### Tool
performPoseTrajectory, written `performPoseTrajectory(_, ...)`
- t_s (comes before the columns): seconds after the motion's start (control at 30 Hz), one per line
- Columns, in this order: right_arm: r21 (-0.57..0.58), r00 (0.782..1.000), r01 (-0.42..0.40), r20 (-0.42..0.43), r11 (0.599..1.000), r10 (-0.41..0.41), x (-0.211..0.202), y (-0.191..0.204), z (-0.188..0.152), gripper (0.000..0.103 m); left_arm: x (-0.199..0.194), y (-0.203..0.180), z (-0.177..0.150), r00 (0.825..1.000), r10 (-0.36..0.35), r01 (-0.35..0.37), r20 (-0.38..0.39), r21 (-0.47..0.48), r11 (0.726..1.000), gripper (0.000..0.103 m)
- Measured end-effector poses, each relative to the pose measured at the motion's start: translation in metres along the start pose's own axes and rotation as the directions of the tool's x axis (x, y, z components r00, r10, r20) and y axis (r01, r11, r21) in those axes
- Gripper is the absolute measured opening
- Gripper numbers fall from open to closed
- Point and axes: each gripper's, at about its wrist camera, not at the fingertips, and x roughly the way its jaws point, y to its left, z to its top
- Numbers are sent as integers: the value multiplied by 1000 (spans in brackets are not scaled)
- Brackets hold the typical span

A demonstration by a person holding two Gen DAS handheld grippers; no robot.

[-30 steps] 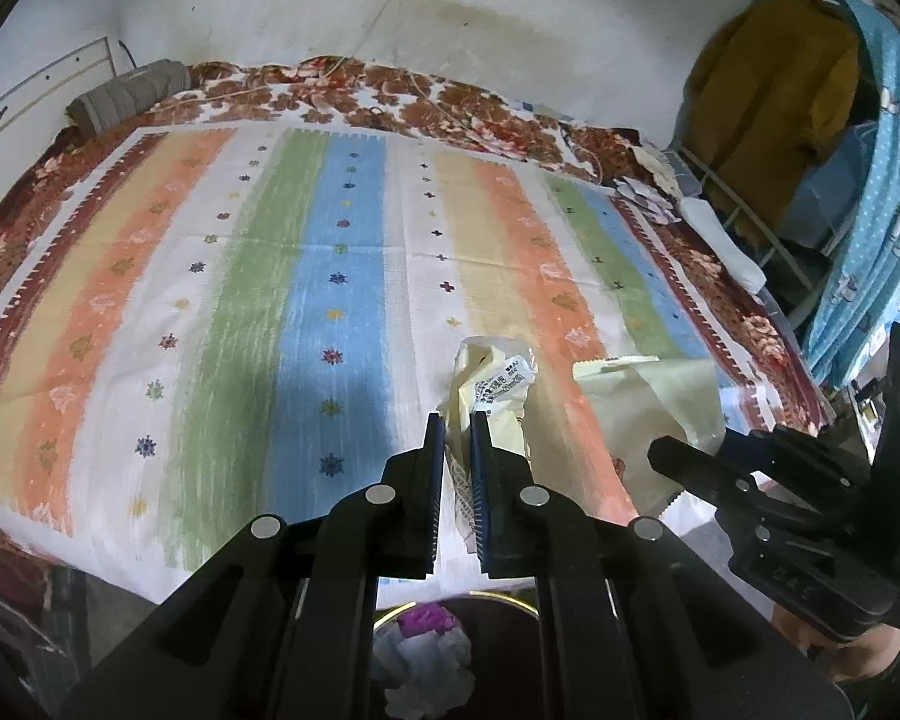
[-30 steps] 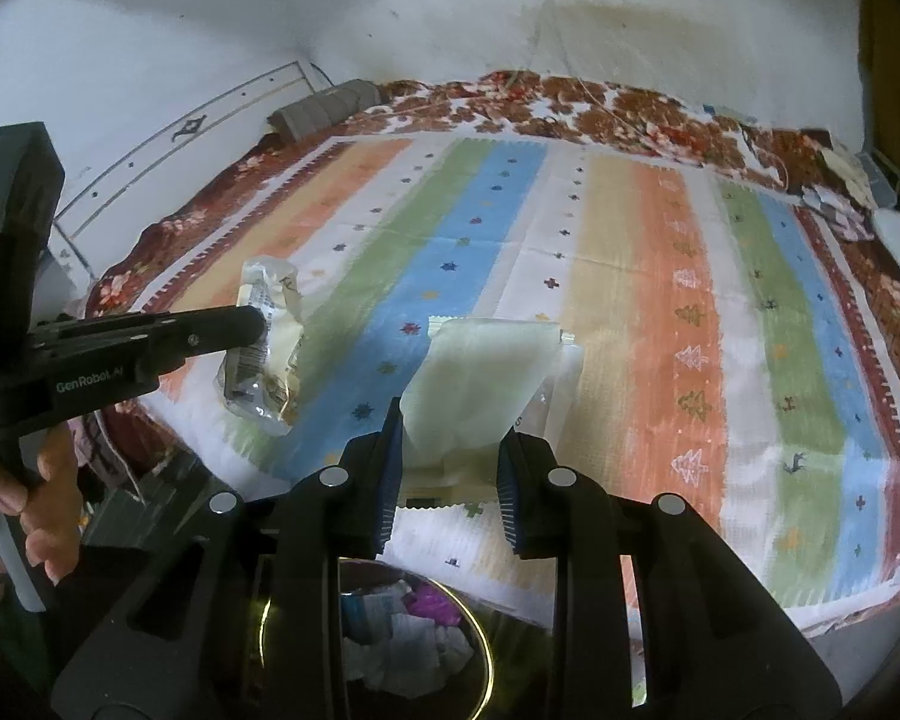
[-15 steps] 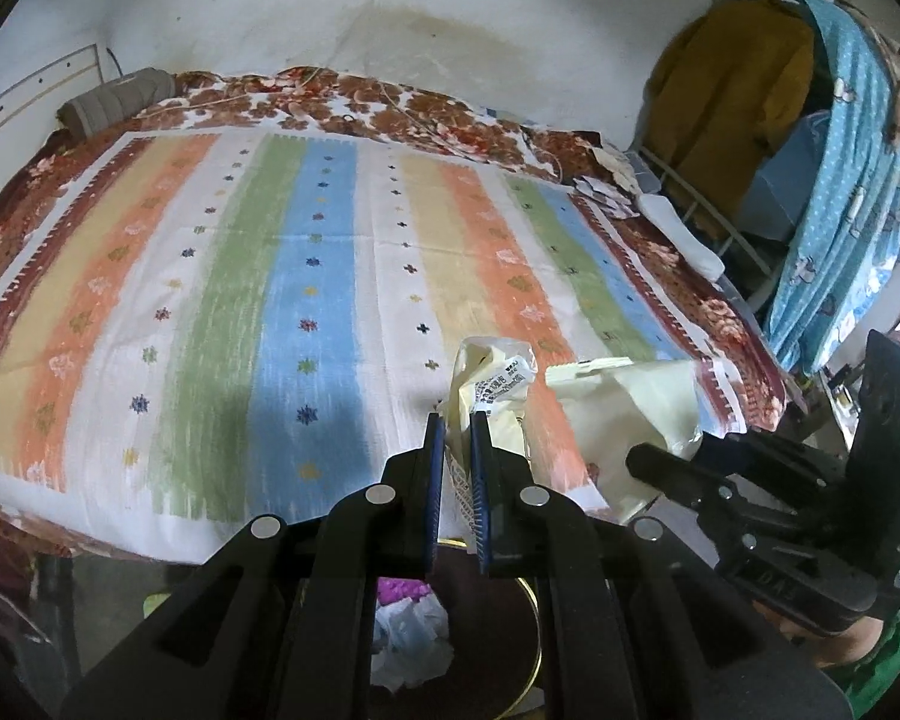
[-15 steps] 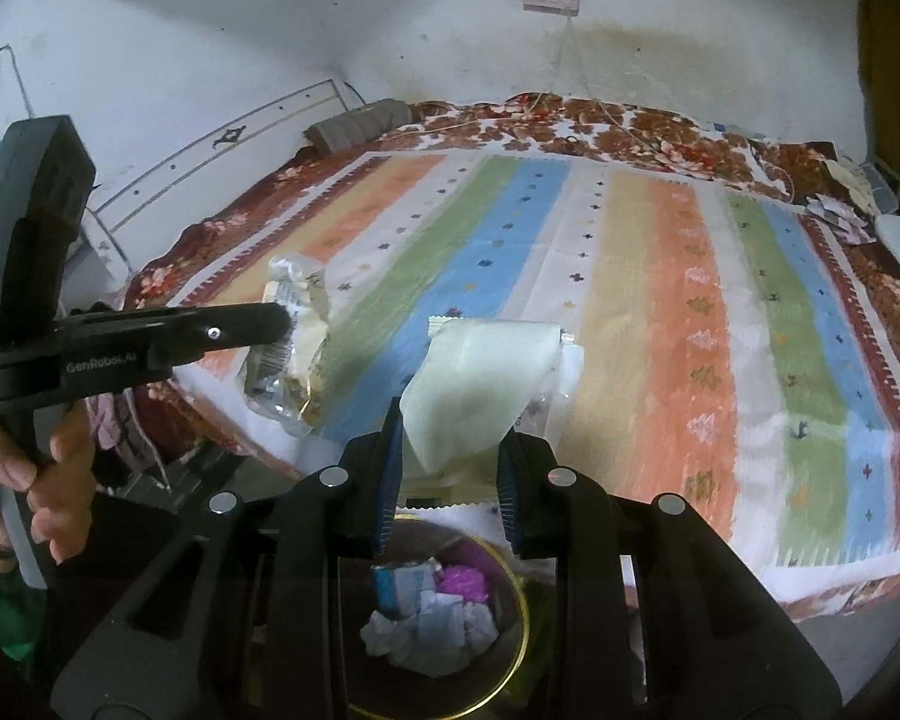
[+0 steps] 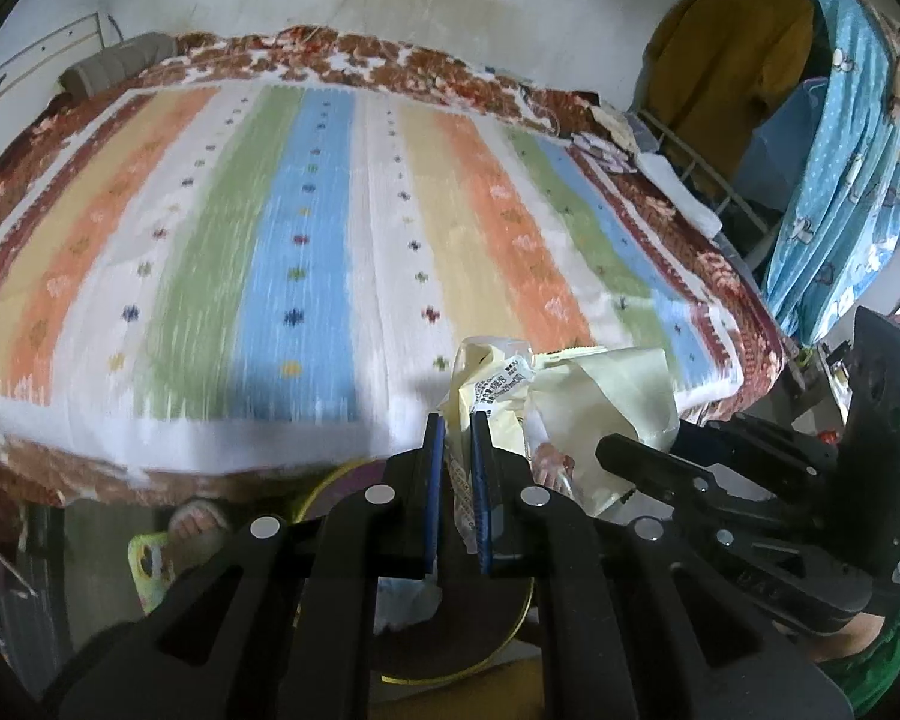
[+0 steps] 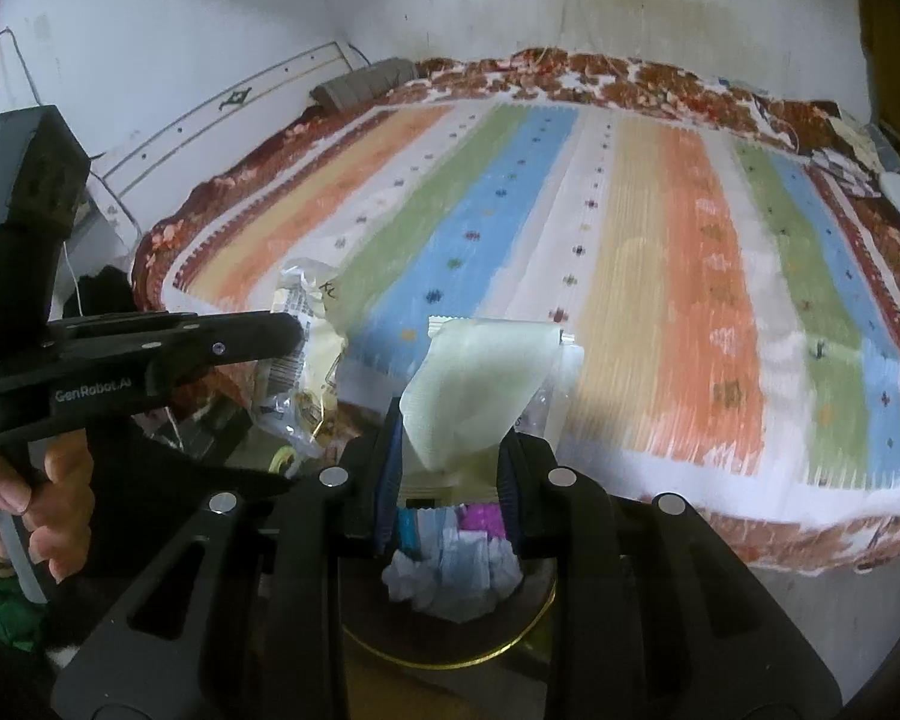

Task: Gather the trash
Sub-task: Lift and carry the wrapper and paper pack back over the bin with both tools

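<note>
My left gripper is shut on a crumpled yellow and clear snack wrapper, which also shows in the right wrist view. My right gripper is shut on a pale green packet, seen from the left wrist too. Both hold their trash in the air off the bed's front edge, above a round dark bin with a gold rim that holds crumpled paper and wrappers. The bin also shows under the left gripper.
A bed with a striped blanket fills the view ahead. A rack with hanging clothes stands to the right of the bed. A patterned slipper or mat lies on the floor left of the bin.
Both grippers have drawn back from the bed with their wrappers and now hang over the bin, which has come fully into view beneath them.
</note>
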Motion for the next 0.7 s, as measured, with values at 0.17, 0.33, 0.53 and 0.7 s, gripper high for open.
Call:
performPoseTrajectory(0.17, 3, 998, 1, -56, 1000, -1, 10, 3, -20, 26, 9, 3, -22, 998, 25, -26, -51, -5, 1000, 9)
performPoseTrajectory(0.33, 25, 994, 15, -110, 1000, -12, 20, 1, -36, 26, 19, 6, -37, 992, 81, -82, -96, -4, 997, 9)
performPoseTrajectory(0.53, 50, 980, 32, -200, 998, -21, 40, 1, -51, 26, 38, 11, -45, 977, 120, -125, -174, -14, 992, 9)
performPoseTrajectory(0.7, 95, 959, 39, -282, 995, -11, 62, -5, -60, 26, 60, 20, -51, 954, 145, -162, -264, -46, 986, 9)
